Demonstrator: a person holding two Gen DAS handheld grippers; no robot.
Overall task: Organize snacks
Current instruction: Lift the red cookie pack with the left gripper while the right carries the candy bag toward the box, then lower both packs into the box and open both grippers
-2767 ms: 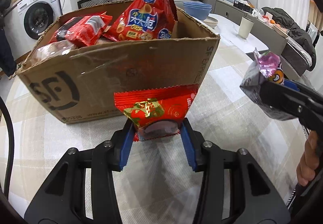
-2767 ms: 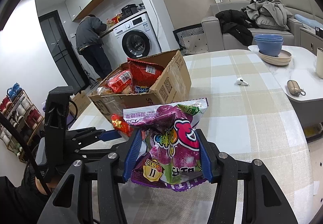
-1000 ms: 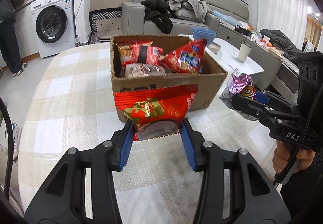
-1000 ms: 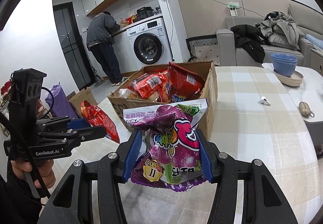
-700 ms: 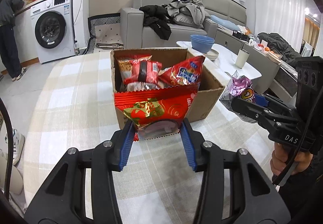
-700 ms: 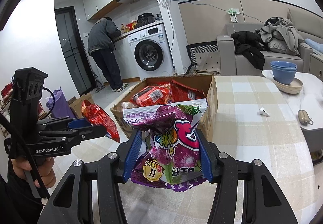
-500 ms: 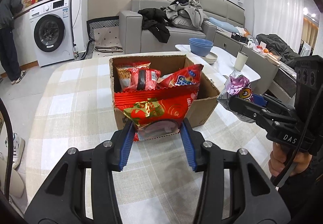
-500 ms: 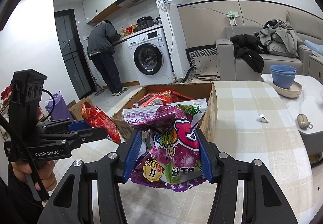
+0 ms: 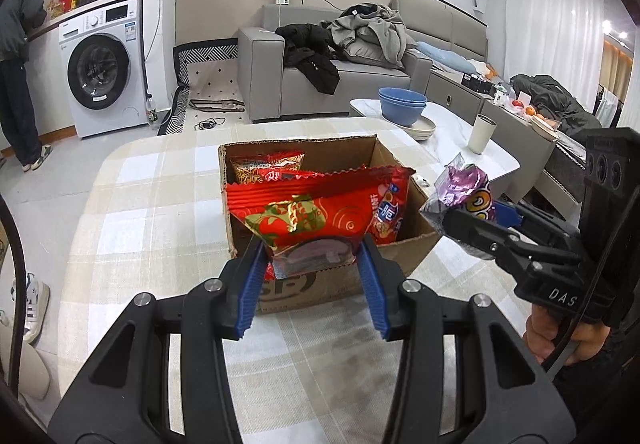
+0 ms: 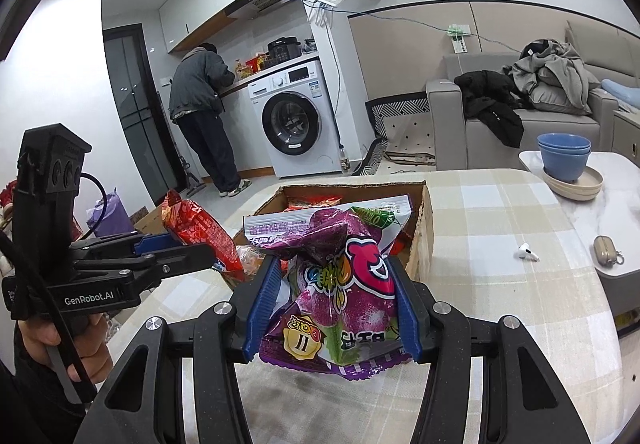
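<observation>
Both hands are up and clear of the cardboard box [image 9: 320, 272] now, where a moment ago they sat low against its near wall, so the open top is finally reachable for a drop. Starting left of the box: the left gripper [image 9: 312, 276] is clamped on the red snack packet [image 9: 316, 220], which hangs in front of the box's near wall, above the checked desk [image 9: 160, 204]. Inside the box, more red packets are already stacked. Right of the box, the right gripper [image 10: 334, 304] is squeezed shut on the purple snack bag [image 10: 340, 276], also short of the box's rim. Neither snack is in yet; my read is that both go in next.

The left wrist view looks down into the box and shows the packed snacks clearly. The right wrist view hides most of that behind the purple bag, but shows an earbud [image 10: 527, 252] and a small case [image 10: 607, 249] on the desk right of the box.
</observation>
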